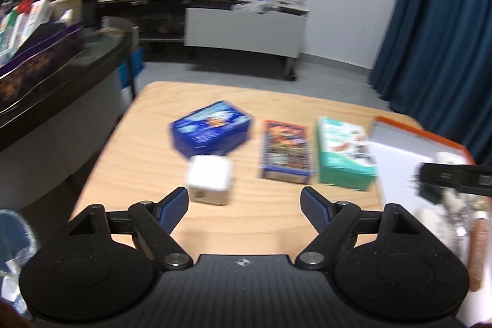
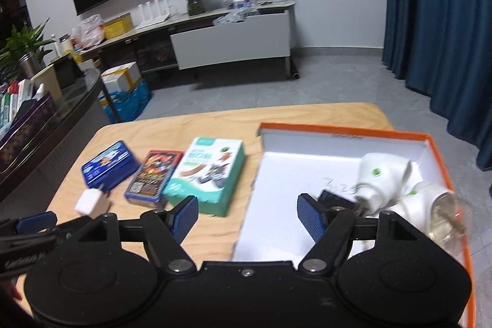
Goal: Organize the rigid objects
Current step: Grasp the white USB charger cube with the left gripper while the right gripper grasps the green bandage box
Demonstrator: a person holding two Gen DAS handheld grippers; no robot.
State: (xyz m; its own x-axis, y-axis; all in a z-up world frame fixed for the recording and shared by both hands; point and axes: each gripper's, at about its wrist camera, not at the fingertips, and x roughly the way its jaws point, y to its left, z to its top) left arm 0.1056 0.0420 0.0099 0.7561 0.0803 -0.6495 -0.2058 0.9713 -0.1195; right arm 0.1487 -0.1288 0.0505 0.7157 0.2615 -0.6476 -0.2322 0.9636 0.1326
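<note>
On the wooden table (image 1: 147,174) stand a blue tin (image 1: 210,128), a small white cube charger (image 1: 209,179), a red and blue card box (image 1: 286,148) and a teal box (image 1: 344,154). My left gripper (image 1: 245,202) is open above the table's near side, nothing between its blue pads; the white cube lies just beyond its left finger. My right gripper (image 2: 247,215) is open over the left edge of the orange-rimmed box (image 2: 338,132), which holds white bulbs (image 2: 384,177) and a small black item (image 2: 333,199). The same blue tin (image 2: 109,165), cube (image 2: 90,202), card box (image 2: 153,177) and teal box (image 2: 206,174) lie to its left.
A dark counter (image 1: 61,88) with boxes and a purple case runs along the left. A TV bench (image 2: 233,42) with plants stands at the back wall, blue curtains (image 2: 439,20) on the right. The other gripper's tip (image 2: 33,222) shows at the left edge.
</note>
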